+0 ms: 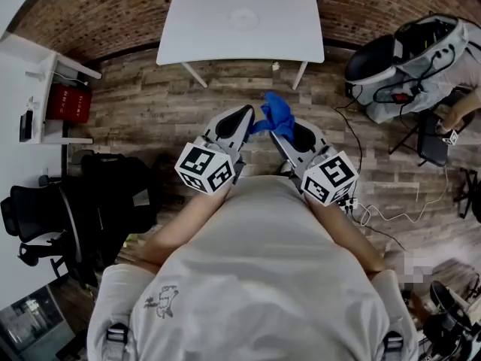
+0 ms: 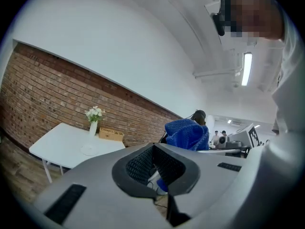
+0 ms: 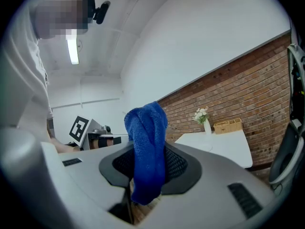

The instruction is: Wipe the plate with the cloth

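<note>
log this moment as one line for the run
right gripper: shut on blue knitted cloth | left gripper: shut | white round plate: on white table, not yet reached

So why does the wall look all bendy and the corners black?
Left gripper view: the wide lens bends the brick wall and darkens the corners; the ceiling lamp glares. Head view: the white table bulges the same way.

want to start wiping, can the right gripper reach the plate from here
Probably not yet: the right gripper, shut on the blue cloth, is held near the body, while the plate sits on the white table across a stretch of floor.
</note>
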A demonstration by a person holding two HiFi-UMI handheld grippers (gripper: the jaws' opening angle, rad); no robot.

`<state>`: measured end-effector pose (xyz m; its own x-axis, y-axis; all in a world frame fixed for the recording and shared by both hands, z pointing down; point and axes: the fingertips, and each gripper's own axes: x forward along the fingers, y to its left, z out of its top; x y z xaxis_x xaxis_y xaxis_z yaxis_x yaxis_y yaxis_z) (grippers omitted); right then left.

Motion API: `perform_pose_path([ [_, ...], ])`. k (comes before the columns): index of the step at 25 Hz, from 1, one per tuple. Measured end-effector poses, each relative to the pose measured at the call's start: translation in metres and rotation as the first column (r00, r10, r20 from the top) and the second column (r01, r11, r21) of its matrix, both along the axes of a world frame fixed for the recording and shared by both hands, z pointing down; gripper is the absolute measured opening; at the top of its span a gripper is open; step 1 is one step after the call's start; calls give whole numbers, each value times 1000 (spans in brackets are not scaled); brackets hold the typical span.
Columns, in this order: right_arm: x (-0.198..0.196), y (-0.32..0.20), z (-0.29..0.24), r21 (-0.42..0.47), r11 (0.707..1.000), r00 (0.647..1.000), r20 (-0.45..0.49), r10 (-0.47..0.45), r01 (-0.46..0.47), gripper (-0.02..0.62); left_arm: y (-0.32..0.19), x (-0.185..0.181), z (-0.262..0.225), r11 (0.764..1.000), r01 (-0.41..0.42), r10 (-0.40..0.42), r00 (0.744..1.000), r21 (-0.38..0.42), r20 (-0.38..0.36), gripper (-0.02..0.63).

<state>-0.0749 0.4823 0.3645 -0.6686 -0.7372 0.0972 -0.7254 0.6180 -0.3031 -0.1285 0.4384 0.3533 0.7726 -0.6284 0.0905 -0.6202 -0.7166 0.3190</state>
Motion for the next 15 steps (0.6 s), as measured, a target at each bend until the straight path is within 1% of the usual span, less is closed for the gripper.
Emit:
perform_pose_path([
  [4, 60, 0, -4, 2, 999, 999, -14, -34, 34, 112, 1, 59, -4, 1000, 25, -25, 1000, 3, -19, 8],
  [6, 75, -9, -6, -10, 999, 999, -12, -53, 52, 110, -7, 77, -5, 1000, 24, -24, 1000, 2, -19, 8],
  [10, 88, -31, -1, -41, 995, 996, 3, -91, 91, 110, -26, 98, 2, 1000, 20, -20, 1000, -19, 3, 8],
  [15, 103, -38, 8, -63, 992, 994, 14, -105, 105, 110, -37, 104, 5, 997, 72, -71, 997, -25, 8, 8],
])
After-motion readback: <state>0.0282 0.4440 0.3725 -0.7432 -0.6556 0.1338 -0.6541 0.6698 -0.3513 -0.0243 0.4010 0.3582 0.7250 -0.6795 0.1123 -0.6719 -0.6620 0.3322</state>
